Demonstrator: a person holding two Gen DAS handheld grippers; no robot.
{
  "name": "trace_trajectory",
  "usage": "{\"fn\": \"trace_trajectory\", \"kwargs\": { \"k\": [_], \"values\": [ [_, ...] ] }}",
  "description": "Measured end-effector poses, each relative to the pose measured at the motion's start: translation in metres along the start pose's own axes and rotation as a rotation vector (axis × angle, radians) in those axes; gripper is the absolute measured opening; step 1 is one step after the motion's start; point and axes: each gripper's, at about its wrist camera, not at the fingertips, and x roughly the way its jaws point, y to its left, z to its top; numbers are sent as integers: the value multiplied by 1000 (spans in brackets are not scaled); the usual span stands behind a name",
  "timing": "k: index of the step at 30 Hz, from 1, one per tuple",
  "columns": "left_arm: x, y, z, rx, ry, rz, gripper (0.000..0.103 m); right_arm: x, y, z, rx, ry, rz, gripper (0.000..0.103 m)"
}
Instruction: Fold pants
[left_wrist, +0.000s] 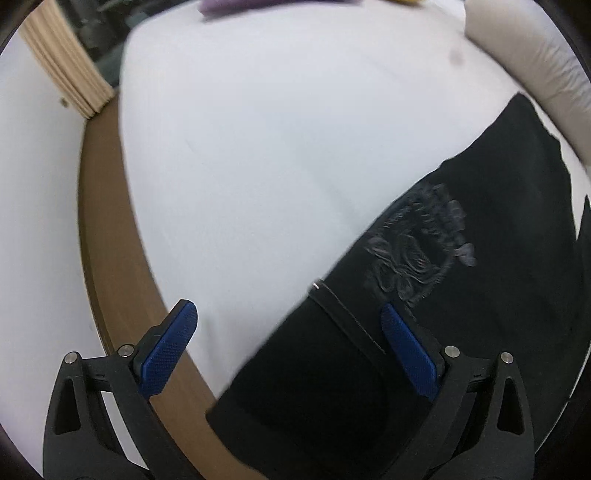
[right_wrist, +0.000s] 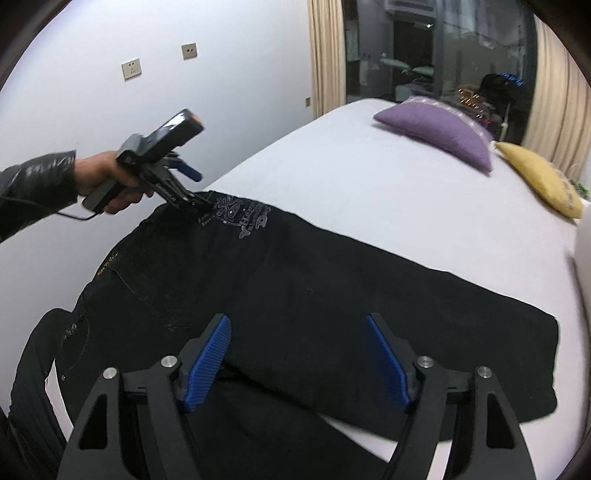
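Black pants (right_wrist: 332, 295) lie folded lengthwise across the white bed sheet (right_wrist: 369, 192), with a grey embroidered design near the waist. In the right wrist view my right gripper (right_wrist: 295, 321) hovers over the middle of the pants, its blue pads wide apart and open, with nothing pressed between them. At the far left of that view, a hand in a black sleeve holds my left gripper (right_wrist: 197, 188) at the waist end by the embroidery. In the left wrist view the left gripper (left_wrist: 287, 306) is open above the edge of the pants (left_wrist: 480, 295), one pad over the sheet (left_wrist: 277, 129), the other over the cloth.
A purple pillow (right_wrist: 436, 129) and a yellow pillow (right_wrist: 539, 177) lie at the far end of the bed. A rolled white duvet (left_wrist: 532, 55) runs along one side. The brown bed frame (left_wrist: 107, 258) borders the mattress beside a white wall with sockets (right_wrist: 131, 68). Curtains flank a dark window.
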Motion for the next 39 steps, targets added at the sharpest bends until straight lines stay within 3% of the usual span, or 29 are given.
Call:
{"fn": "trace_trajectory", "kwargs": {
  "k": [3, 6, 9, 11, 13, 19, 28, 30, 31, 32, 39],
  "values": [
    [14, 7, 9, -4, 30, -65, 90, 19, -5, 5, -13, 32, 21, 70],
    [16, 10, 11, 4, 49, -68, 80, 37, -6, 15, -42, 57, 45, 63],
    [12, 14, 11, -11, 48, -75, 53, 48, -9, 31, -62, 65, 59, 56],
    [5, 12, 9, 5, 40, -80, 23, 60, -12, 46, -74, 75, 60, 53],
    [2, 4, 6, 21, 22, -69, 9, 68, -15, 59, -87, 83, 65, 53],
    [-32, -3, -20, 6, -136, -20, 7, 103, -7, 103, -209, 138, 74, 53],
    [-77, -23, -72, 33, -305, 23, 7, 163, -2, 131, -343, 273, 85, 53],
    [-75, -18, -74, 29, -311, 16, 7, 177, -6, 131, -348, 319, 88, 42],
    [-74, -15, -73, 25, -310, 11, 7, 180, -6, 130, -347, 333, 92, 23],
    [-73, -12, -72, 22, -311, 11, 7, 182, -5, 129, -350, 344, 92, 13],
    [-89, -36, -87, -20, -336, 0, 7, 162, -3, 129, -267, 268, 75, 4]
  ]
}}
